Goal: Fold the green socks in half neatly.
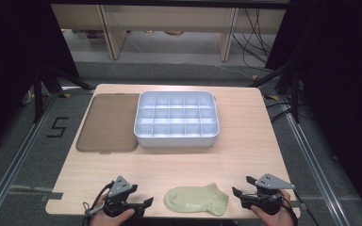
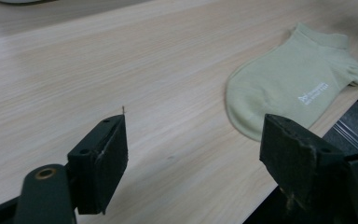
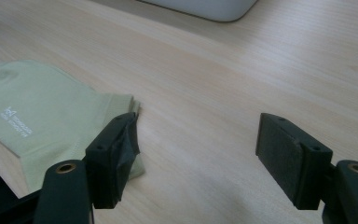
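We find the sock (image 1: 196, 199) at the table's (image 1: 245, 150) near edge, between both grippers. The compartment tray (image 1: 176, 119) lies behind it, the lid (image 1: 109, 122) just left of the tray.

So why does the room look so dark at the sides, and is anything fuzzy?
In the high view, light falls on the table and white box, while both sides go nearly black. In the left gripper view, the sock looks sharp, but the near claw pads look soft. In the right gripper view, the box at the top is a little blurry.
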The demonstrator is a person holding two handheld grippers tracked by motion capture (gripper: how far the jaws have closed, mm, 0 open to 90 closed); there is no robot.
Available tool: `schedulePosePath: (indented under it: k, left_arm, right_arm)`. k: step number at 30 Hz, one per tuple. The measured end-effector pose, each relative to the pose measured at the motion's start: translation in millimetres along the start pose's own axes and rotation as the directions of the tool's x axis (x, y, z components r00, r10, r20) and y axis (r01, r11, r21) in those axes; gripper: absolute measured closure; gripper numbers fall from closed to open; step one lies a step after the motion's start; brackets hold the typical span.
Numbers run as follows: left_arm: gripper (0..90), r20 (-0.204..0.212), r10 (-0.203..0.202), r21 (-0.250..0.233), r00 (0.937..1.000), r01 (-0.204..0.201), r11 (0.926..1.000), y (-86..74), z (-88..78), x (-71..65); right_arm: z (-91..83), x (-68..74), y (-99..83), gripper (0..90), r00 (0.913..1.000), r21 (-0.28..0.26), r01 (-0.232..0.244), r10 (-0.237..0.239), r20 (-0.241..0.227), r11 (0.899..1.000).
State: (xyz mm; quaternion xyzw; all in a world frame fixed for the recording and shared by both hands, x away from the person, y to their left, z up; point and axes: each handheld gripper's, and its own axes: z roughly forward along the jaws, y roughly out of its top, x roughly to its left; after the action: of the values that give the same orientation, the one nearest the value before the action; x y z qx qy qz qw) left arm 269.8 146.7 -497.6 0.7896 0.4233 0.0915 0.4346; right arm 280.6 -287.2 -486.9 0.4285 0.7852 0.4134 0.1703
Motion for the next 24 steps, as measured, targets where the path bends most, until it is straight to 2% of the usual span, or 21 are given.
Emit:
schedulePosePath:
  k: [1, 3, 4, 6, 7, 8, 11, 13, 14, 15, 17, 18, 19, 20, 21, 22, 23, 24]
  left_arm:
    - [23.8, 0.001, 0.018, 0.018, 0.9998, -0.018, 0.9997, 3.0, 2.7, -2.3]
    - [26.7, 0.015, 0.019, 0.023, 0.9997, -0.019, 0.9996, 6.0, 8.2, -5.8]
    - [26.7, 0.015, 0.017, 0.027, 0.9997, -0.018, 0.9995, 7.3, 11.7, -8.5]
    - [30.0, 0.039, 0.033, 0.047, 0.9987, -0.035, 0.9983, 9.0, 18.3, -12.8]
    - [30.5, 0.037, 0.037, 0.054, 0.9986, -0.039, 0.9978, 9.2, 22.0, -16.1]
    - [31.4, 0.042, 0.046, 0.063, 0.998, -0.049, 0.9968, 10.2, 25.1, -19.0]
    - [35.2, 0.049, 0.042, 0.069, 0.9979, -0.045, 0.9966, 14.1, 33.1, -27.4]
    - [38.2, 0.04, 0.051, 0.074, 0.9979, -0.053, 0.9958, 17.2, 39.1, -31.3]
    - [42.4, 0.055, 0.072, 0.085, 0.9959, -0.077, 0.9934, 18.6, 40.3, -31.1]
    - [43.7, 0.05, 0.093, 0.092, 0.9944, -0.097, 0.991, 20.4, 43.3, -31.4]
    - [45.5, 0.046, 0.076, 0.09, 0.996, -0.08, 0.9927, 20.5, 48.7, -32.8]
    - [46.8, 0.046, 0.097, 0.105, 0.9942, -0.102, 0.9892, 20.9, 50.5, -31.2]
    - [48.0, 0.044, 0.093, 0.113, 0.9948, -0.097, 0.9888, 20.4, 52.3, -31.3]
    - [49.7, 0.036, 0.103, 0.115, 0.9941, -0.106, 0.9877, 20.4, 54.2, -30.7]
    - [50.9, 0.031, 0.093, 0.12, 0.9952, -0.096, 0.9881, 20.1, 55.7, -32.2]
    - [52.5, 0.035, 0.106, 0.121, 0.9937, -0.11, 0.9865, 20.0, 57.9, -32.3]
    - [54.7, 0.028, 0.099, 0.124, 0.9947, -0.102, 0.987, 19.4, 58.9, -34.5]
    - [58.8, 0.034, 0.117, 0.121, 0.9926, -0.12, 0.9853, 18.7, 60.6, -35.5]
  right_arm:
    - [-0.5, 1.9, -0.2, 30.6, 0.9999, 0.001, -0.01, 0.01, 0.001, 1.0]
    - [0.2, 1.1, 0.5, 30.9, 0.9994, -0.001, 0.034, -0.034, -0.006, 0.999]
    - [0.2, 1.1, 0.5, 30.9, 0.9994, -0.001, 0.034, -0.034, -0.006, 0.999]
    - [-0.2, 7.3, 0.4, 30.9, 0.9997, 0.007, -0.017, 0.017, -0.015, 1.0]
    - [-0.3, 5.0, 1.4, 30.9, 0.9993, -0.003, 0.036, -0.036, -0.004, 0.999]
    - [0.3, 5.7, 1.5, 30.9, 0.9994, -0.005, 0.032, -0.033, -0.012, 0.999]
    - [0.8, 6.3, 1.7, 30.9, 0.9992, -0.003, 0.035, -0.035, -0.021, 0.999]
    - [0.2, 7.4, 2.0, 30.9, 0.9992, 0.002, 0.037, -0.037, -0.018, 0.999]
    - [-0.1, 9.3, 1.9, 30.9, 0.9996, 0.007, 0.017, -0.016, -0.024, 1.0]
    - [-0.5, 10.6, 2.0, 30.9, 0.9996, 0.008, 0.01, -0.01, -0.026, 1.0]
    - [-0.7, 10.4, 2.2, 30.9, 0.9995, 0.004, 0.016, -0.016, -0.026, 1.0]
    - [-0.6, 10.3, 2.3, 30.9, 0.9994, 0.001, 0.021, -0.021, -0.026, 1.0]
    - [0.2, 9.1, 2.8, 30.9, 0.9988, -0.003, 0.041, -0.041, -0.028, 0.999]
    - [0.8, 9.4, 2.9, 30.9, 0.9987, -0.007, 0.041, -0.041, -0.03, 0.999]
    - [1.0, 12.2, 2.4, 30.9, 0.9993, 0.003, 0.012, -0.012, -0.035, 1.0]
    - [2.1, 10.1, 3.0, 30.9, 0.9981, -0.004, 0.048, -0.048, -0.038, 0.999]
    - [0.8, 11.1, 3.6, 31.1, 0.9979, 0.001, 0.055, -0.055, -0.033, 0.998]
    - [1.6, 10.4, 3.9, 31.7, 0.9963, -0.012, 0.078, -0.078, -0.037, 0.997]
